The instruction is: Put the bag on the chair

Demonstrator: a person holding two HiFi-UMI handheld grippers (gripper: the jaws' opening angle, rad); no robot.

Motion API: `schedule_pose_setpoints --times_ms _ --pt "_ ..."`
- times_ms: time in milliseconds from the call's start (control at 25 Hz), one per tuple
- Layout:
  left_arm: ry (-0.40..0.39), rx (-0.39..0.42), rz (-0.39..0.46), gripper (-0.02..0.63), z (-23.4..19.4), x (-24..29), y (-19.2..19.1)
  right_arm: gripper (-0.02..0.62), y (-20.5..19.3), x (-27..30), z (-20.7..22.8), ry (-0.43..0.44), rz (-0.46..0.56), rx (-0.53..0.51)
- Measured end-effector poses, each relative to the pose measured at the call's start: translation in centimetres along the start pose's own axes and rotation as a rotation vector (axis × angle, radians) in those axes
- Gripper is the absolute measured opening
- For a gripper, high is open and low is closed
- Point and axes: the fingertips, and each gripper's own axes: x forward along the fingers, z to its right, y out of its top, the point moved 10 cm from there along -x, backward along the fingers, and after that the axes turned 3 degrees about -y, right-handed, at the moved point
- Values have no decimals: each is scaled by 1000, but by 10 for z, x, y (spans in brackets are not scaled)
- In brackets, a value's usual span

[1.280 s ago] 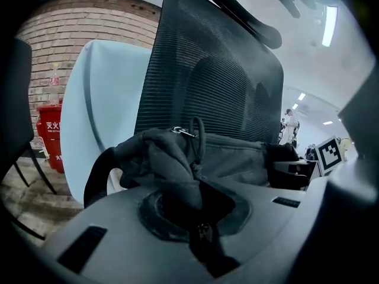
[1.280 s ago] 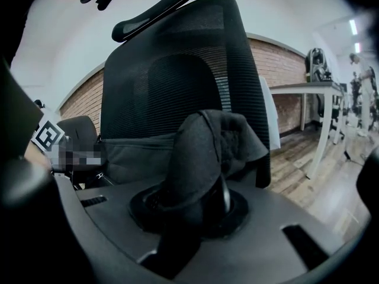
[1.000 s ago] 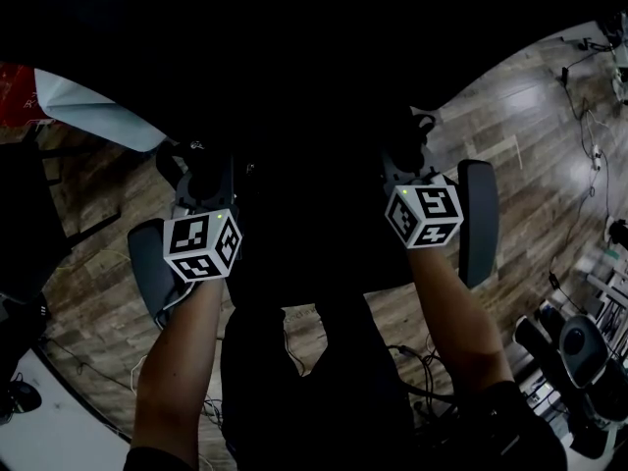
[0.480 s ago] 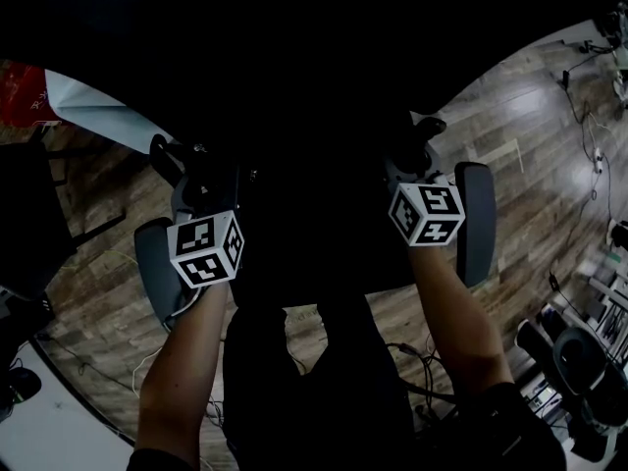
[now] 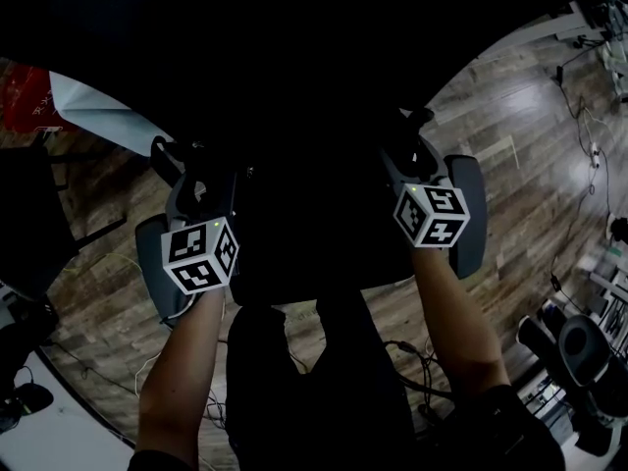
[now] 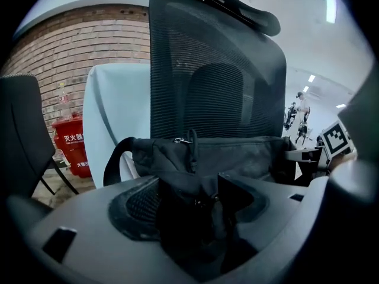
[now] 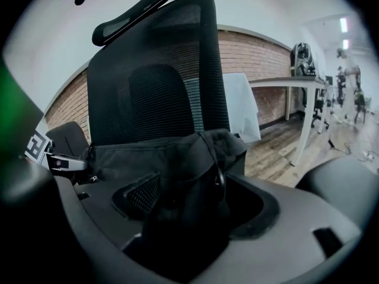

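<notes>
The black bag (image 6: 204,155) lies on the seat of the black mesh-backed office chair (image 6: 219,76), against its backrest. Both pairs of jaws have just been opening. My left gripper (image 6: 195,203) is open, with a fold of bag fabric loose between its pads (image 6: 137,205). My right gripper (image 7: 189,209) is open too, and the bag's other end (image 7: 195,152) sags between its jaws. In the dark head view both marker cubes hover over the seat, the left gripper (image 5: 193,175) and the right gripper (image 5: 412,155) each inside an armrest (image 5: 469,214).
A red bucket (image 6: 71,147) and a pale-blue covered table (image 6: 112,111) stand behind the chair by a brick wall. Another dark chair (image 6: 21,138) is on the left and a white table (image 7: 299,96) on the right. Cables (image 5: 417,361) lie on the wooden floor.
Both marker cubes have drawn back a little toward me over the seat. The left gripper's fingers look spread wider than before.
</notes>
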Motion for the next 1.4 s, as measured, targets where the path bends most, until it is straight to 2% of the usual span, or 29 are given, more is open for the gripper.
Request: schedule_pose_setpoints --times_ms 480,600,800,880,1080,1160,1240,1400 --pt "-18 -31 -46 307 16 -31 12 342 23 -46 -8 -15 10 -35" --pt "-32 24 -14 305 23 -45 23 342 29 -57 -14 -10 13 -39" --pt "-107 56 60 305 41 -73 51 339 43 -88 -26 9 44 -43" --pt "-138 58 78 305 47 -83 64 281 49 -102 -34 12 66 -72" --pt "-177 42 144 299 57 -116 93 197 71 -140 -56 46 113 -81" --pt "-176 41 165 253 58 -132 105 126 86 -156 -65 56 148 -80" --pt "-183 41 192 213 59 -149 119 123 101 -172 -74 68 172 -82" --pt "-199 23 255 174 61 -183 144 112 132 -204 -90 87 218 -90"
